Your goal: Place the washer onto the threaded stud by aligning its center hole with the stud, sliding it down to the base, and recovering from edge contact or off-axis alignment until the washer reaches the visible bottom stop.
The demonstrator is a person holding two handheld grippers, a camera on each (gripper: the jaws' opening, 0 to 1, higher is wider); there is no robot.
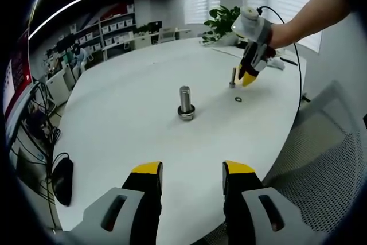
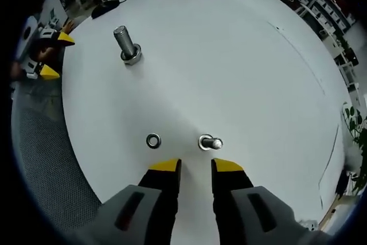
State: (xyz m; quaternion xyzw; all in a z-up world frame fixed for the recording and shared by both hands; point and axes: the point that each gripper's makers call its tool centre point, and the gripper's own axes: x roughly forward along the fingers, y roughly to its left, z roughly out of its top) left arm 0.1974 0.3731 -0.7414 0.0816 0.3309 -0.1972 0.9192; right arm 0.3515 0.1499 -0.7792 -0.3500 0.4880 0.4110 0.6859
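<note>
Washer (image 2: 153, 140) flat on table (image 2: 241, 55), small metal ring beside stud (image 2: 211, 142)

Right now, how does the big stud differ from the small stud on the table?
The big stud is taller and thicker than the small stud. The big stud stands nearer the left tongs; the small stud stands just ahead of the right tongs, with a loose washer lying flat beside it. Both stand upright on the white table, each with a ring at its base.
</note>
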